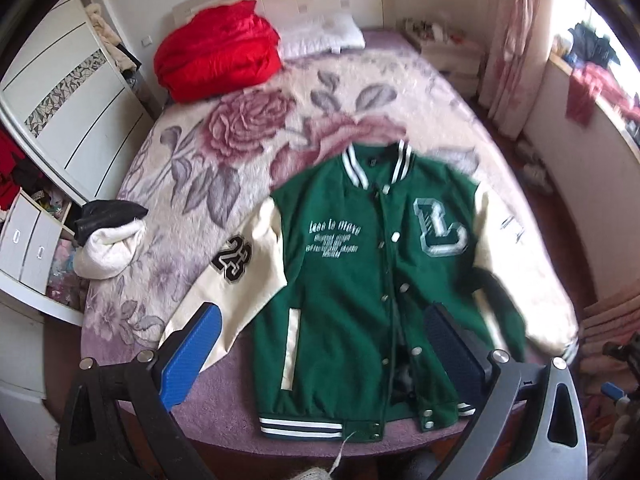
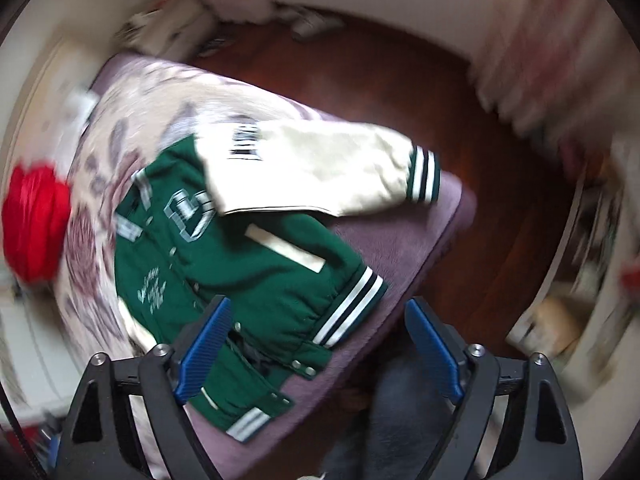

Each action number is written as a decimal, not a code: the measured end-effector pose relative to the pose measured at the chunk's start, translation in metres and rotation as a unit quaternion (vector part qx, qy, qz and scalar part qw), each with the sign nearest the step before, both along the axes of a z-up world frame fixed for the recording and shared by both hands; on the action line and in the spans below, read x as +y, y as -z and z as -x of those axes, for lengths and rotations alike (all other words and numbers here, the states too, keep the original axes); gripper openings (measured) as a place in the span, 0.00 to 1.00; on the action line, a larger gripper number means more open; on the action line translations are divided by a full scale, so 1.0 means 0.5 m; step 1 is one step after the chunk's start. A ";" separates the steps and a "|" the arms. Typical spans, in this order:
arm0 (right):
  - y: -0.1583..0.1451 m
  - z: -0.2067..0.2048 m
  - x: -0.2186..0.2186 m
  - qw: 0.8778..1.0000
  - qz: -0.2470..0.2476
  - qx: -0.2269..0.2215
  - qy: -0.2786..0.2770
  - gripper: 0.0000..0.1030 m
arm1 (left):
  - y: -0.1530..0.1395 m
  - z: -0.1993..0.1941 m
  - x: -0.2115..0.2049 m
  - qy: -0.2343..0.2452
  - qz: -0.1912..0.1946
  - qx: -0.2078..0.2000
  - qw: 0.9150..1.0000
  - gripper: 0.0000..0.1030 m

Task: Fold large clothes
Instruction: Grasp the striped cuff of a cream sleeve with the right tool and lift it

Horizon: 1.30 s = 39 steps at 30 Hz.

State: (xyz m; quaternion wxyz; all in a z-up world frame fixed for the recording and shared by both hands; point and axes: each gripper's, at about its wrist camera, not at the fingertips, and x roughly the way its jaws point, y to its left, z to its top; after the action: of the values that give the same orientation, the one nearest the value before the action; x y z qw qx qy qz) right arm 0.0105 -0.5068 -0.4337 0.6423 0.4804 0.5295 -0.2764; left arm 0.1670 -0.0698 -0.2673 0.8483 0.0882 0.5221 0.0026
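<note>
A green varsity jacket [image 1: 360, 264] with cream sleeves lies face up and spread flat on the floral blanket [image 1: 224, 152], its striped hem at the bed's near edge and its collar toward the red quilt [image 1: 218, 52] at the headboard. The left gripper [image 1: 320, 344] hangs above the jacket's lower half, jaws wide apart and holding nothing. The right gripper [image 2: 318, 344] is over the jacket's hem corner at the edge of the bed, its jaws also spread and empty.

Nothing looks folded yet, so I'd judge the fold is only about to start. To do it well, each gripper should pinch a single side cleanly, one at the hem and one near the shoulder. The cream sleeve [image 2: 320, 172] nearest the right gripper should go across the chest first. The front placket gapes near the hem and wants flattening beforehand.
</note>
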 end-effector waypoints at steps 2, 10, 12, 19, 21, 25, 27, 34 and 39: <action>0.158 0.029 -0.068 0.997 -0.050 -0.008 0.066 0.85 | 0.089 -0.017 -0.023 -0.001 -0.020 0.025 0.999 1.00; 0.525 0.086 -0.168 0.953 -0.128 -0.087 0.261 0.84 | 0.383 -0.094 -0.071 -0.034 -0.065 0.126 0.989 1.00; 0.553 0.076 -0.183 0.946 -0.111 -0.107 0.285 0.77 | 0.417 -0.117 -0.081 -0.038 -0.063 0.130 0.989 1.00; 0.545 -0.005 -0.214 0.945 -0.035 -0.104 0.307 0.18 | 0.485 -0.211 -0.161 0.006 -0.058 0.112 0.992 1.00; 0.507 -0.028 -0.249 0.945 -0.011 -0.109 0.307 0.15 | 0.492 -0.241 -0.184 0.025 -0.054 0.109 0.992 1.00; 0.414 -0.109 -0.382 0.951 0.046 -0.121 0.279 0.14 | 0.509 -0.328 -0.250 0.056 -0.014 0.130 0.990 1.00; 0.379 -0.158 -0.440 0.955 0.068 -0.125 0.261 0.14 | 0.516 -0.382 -0.315 0.081 0.017 0.137 0.987 1.00; 0.243 -0.379 -0.564 0.965 0.140 -0.130 0.179 0.14 | 0.622 -0.501 -0.505 0.139 0.003 0.166 0.976 1.00; 0.158 -0.456 -0.515 0.968 0.157 -0.158 0.117 0.13 | 0.678 -0.522 -0.520 0.127 -0.012 0.176 0.976 1.00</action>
State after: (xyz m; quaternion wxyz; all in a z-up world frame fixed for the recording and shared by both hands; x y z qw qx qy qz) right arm 0.2386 -0.7643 -0.5128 0.7481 0.4699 0.3113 -0.3502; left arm 0.4278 -0.3296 -0.6063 0.7354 0.1628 0.6477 -0.1151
